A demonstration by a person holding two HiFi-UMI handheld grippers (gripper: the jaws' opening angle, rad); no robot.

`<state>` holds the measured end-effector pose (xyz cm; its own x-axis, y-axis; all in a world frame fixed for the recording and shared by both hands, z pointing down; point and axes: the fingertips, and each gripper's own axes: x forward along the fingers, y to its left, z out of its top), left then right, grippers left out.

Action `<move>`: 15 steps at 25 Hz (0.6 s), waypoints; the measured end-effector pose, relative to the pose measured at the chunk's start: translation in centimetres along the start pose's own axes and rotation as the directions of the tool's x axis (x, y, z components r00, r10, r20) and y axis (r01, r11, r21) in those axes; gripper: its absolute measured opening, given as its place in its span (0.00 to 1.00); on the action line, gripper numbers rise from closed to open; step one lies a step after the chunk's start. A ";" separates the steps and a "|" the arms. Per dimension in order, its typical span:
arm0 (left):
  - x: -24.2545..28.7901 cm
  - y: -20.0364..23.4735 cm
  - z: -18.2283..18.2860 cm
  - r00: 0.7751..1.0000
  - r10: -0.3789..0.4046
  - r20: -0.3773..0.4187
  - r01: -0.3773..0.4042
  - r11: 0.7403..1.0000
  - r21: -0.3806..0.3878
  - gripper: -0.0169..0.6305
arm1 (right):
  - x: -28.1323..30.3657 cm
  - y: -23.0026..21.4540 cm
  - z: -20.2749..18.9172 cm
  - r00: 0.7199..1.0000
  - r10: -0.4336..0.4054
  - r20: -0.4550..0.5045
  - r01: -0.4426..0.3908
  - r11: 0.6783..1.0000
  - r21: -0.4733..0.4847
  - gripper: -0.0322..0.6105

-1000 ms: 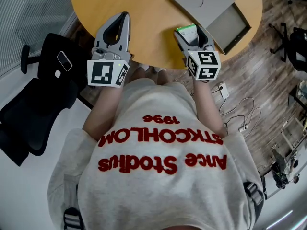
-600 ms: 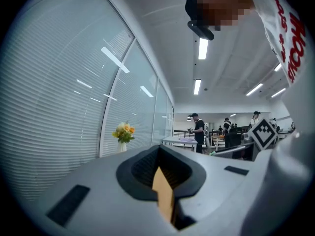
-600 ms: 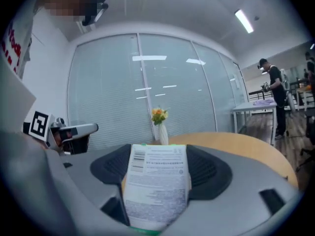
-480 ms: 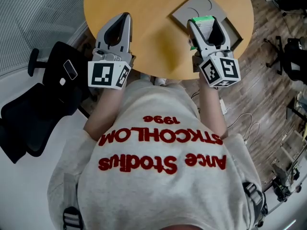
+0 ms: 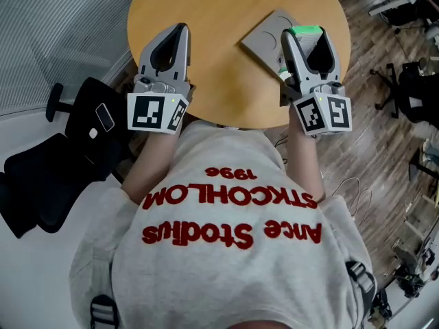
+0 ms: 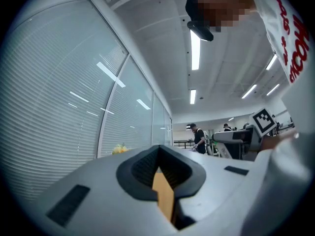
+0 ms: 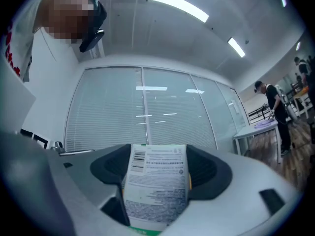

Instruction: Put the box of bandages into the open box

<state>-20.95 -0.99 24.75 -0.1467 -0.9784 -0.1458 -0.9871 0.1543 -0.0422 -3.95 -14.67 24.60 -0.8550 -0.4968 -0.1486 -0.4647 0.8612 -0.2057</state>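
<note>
Over the 3 o'clock side of the round wooden counter [image 5: 219, 19], the right gripper [image 5: 306, 38] pinches the bandage box [image 5: 306, 31] between its fingers, and a green edge of that box shows at the fingertips in the head view. It hangs above the grey open box [image 5: 266, 38], whose flat lid [image 5: 260, 43] lies at 9 o'clock of the gripper, while the rest sits mostly hidden beneath the gripper. Whether the two boxes touch cannot be told. From the right gripper view, the bandage box [image 7: 155, 186] stands upright with its white printed face toward the camera, held on both sides by the dark fingers. At 9 o'clock of the right one and well apart from it, the left gripper [image 5: 181, 29] sits over the counter's 9 o'clock side. Its fingers are pressed together at the tips with nothing between them, and in its own view only a sliver of the wooden top shows through the slot. Off the counter at 8 o'clock stands a black chair [image 5: 55, 163].
</note>
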 end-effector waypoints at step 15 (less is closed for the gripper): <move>1.1 -1.2 -0.2 0.998 -0.064 0.019 0.064 0.998 -0.012 0.04 | -1.9 -0.9 1.0 0.998 -0.061 0.033 0.062 0.998 -0.034 0.61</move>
<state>-19.97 -2.28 24.79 -0.0824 -0.9834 -0.1617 -0.9952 0.0898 -0.0393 -1.68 -14.56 24.12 -0.8170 -0.5516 -0.1681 -0.5243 0.8319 -0.1817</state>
